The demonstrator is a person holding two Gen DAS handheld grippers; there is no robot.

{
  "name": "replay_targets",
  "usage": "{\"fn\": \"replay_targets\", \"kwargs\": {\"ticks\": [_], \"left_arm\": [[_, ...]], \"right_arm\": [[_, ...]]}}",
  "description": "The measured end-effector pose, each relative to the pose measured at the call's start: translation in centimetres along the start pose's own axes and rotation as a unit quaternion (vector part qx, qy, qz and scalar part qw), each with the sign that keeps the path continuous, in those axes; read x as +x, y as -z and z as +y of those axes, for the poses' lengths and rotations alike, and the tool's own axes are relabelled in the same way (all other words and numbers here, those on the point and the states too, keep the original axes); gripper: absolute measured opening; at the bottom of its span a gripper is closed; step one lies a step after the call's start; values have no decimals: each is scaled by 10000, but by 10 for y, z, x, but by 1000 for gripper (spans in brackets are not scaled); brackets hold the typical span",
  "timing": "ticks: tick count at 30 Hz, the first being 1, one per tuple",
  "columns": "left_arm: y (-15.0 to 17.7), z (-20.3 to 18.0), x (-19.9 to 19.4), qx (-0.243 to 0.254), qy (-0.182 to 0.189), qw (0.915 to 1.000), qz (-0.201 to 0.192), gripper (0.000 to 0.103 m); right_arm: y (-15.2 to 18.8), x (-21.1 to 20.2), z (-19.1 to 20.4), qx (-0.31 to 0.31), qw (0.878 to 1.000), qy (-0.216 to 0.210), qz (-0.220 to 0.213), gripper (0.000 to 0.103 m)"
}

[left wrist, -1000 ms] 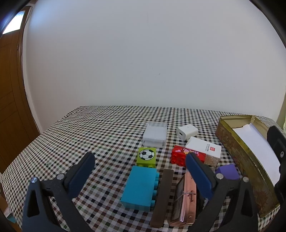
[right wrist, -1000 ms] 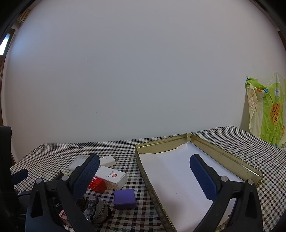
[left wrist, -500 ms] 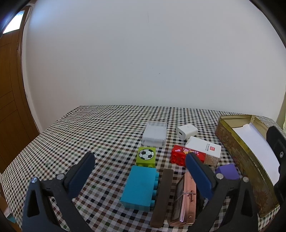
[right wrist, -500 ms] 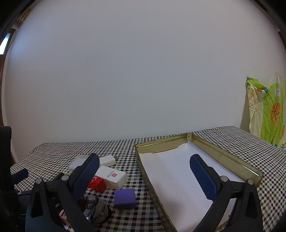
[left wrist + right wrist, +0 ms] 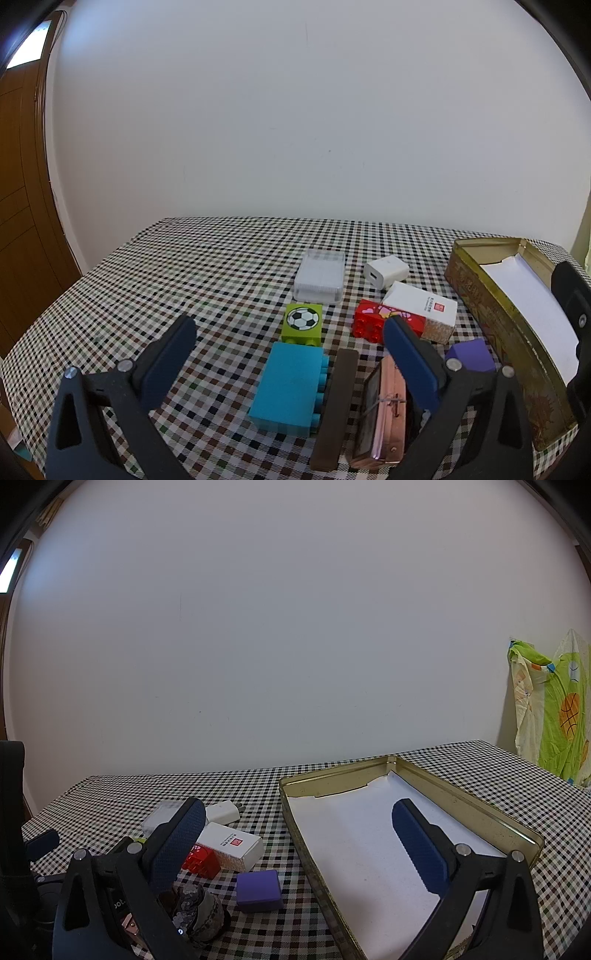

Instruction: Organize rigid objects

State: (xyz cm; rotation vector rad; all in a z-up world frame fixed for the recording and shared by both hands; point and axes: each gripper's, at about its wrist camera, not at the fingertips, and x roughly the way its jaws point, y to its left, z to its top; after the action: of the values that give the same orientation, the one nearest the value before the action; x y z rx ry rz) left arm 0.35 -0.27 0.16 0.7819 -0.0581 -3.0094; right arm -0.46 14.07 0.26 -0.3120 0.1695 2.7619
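On the checked cloth lie a blue brick (image 5: 291,384), a green football brick (image 5: 303,322), a red brick (image 5: 369,323), a white carton (image 5: 421,309), a white charger (image 5: 386,272), a clear plastic case (image 5: 320,275), a purple block (image 5: 471,355), a brown bar (image 5: 338,402) and a pink-copper case (image 5: 382,406). My left gripper (image 5: 286,358) hangs open above the blue brick, holding nothing. My right gripper (image 5: 299,834) is open over the left rim of the gold tin tray (image 5: 491,821), which is lined with white paper. The purple block (image 5: 258,890) and the white carton (image 5: 231,845) lie left of the tray.
A white wall closes off the table's far edge. A brown door (image 5: 22,206) stands at the left. A green printed bag (image 5: 557,709) hangs at the right. A grey sequinned thing (image 5: 199,912) lies by the right gripper's left finger. Bare cloth stretches across the far left.
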Motion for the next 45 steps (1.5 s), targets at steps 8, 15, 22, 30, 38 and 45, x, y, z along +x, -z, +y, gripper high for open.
{"fn": "replay_targets", "kwargs": {"ticks": [8,15,22,30,38,45], "left_arm": [[0,1,1,3,4,10000,1,102],[0,1,2,4,1,10000,-3,102],[0,0,1,-22,-1,10000,11,102],[0,1,1,-36,-6,10000,13,102],[0,8,-5,-105,98,9999,-55,102],[10,36,-13,75,-283,9994,174,102]], "right_arm": [[-1,-3,0,-4,10000,-1,6,102],[-1,-8,-1,-19,9999,-100,36,102],[-1,-9,1,-28,9999,-101,72,102],[-2,-12,0,-47,9999,-106,91,102],[-2,-12,4,-141,9997,-130,125,102],[-1,-13,0,-3,9993,-320,170,102]]}}
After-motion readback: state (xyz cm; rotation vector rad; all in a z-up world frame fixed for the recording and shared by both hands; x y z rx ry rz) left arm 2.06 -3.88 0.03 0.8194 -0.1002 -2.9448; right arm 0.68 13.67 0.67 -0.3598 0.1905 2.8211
